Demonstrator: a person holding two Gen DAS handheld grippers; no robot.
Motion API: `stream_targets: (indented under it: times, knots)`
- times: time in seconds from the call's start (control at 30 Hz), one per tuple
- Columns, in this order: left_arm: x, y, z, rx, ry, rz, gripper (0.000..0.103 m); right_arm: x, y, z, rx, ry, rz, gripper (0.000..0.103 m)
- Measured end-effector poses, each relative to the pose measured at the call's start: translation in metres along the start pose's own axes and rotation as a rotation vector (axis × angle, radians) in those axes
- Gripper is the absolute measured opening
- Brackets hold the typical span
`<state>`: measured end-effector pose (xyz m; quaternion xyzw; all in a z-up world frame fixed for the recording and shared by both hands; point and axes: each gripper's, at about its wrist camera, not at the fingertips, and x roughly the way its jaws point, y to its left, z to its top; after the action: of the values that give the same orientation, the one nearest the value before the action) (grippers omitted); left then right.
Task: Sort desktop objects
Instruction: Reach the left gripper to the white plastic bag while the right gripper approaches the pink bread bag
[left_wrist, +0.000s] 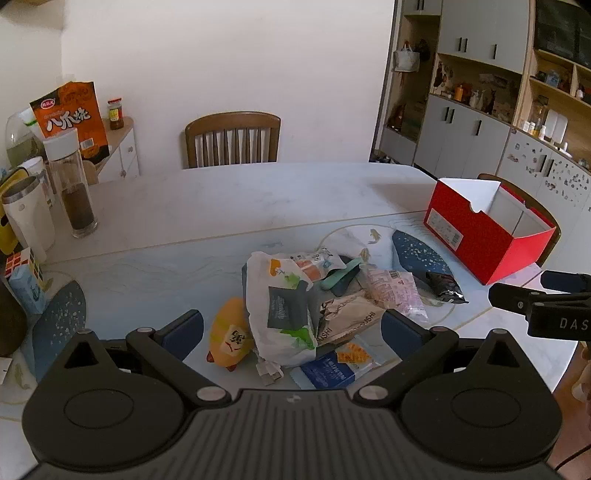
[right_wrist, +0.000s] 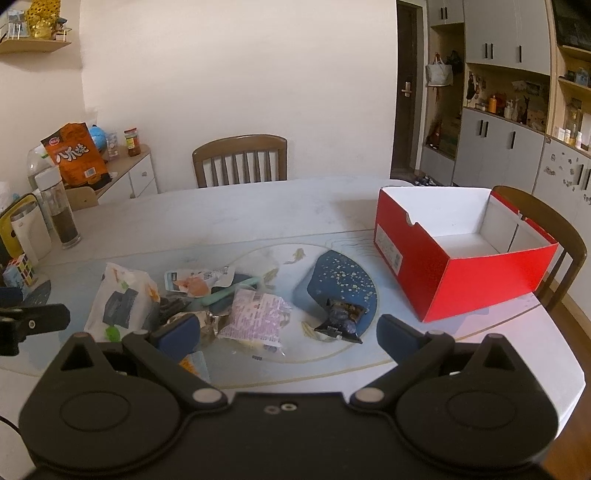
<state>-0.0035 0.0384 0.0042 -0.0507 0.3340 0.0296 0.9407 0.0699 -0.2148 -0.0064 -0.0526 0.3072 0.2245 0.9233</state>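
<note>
Where packets (left_wrist: 295, 310) lie heaped, colours clash brightly.

We see a red box (right_wrist: 436, 273) with a white inside, a dark blue mat (right_wrist: 340, 284) speckled with gold, a pink-and-white printed packet (right_wrist: 255, 317), a black snack pouch (right_wrist: 341, 317), a yellow-orange toy (left_wrist: 231, 332), and a pale marbled tabletop (right_wrist: 258, 206) with fish drawings.

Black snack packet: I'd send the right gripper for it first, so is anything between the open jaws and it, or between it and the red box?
Nothing visible. The black snack packet lies alone beyond the open right gripper; bare table leads to the empty red box.
</note>
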Motion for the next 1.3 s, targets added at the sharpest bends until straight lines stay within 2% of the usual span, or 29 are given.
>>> stream_targets:
  times: [0.27, 0.67, 1.1, 1.3]
  knots:
    - [0.007, 0.007, 0.001, -0.011, 0.011, -0.002, 0.103, 0.011, 0.002, 0.001, -0.002, 0.01, -0.004, 0.102]
    - [0.022, 0.017, 0.011, 0.006, -0.032, 0.007, 0.103, 0.027, 0.004, 0.012, -0.007, 0.017, 0.02, 0.101]
    - [0.059, 0.013, 0.011, 0.027, 0.001, 0.03, 0.103, 0.061, 0.003, 0.011, -0.025, 0.048, 0.018, 0.1]
    - [0.08, 0.013, 0.014, 0.023, 0.022, 0.041, 0.102, 0.078, 0.008, 0.012, -0.045, 0.063, 0.024, 0.096]
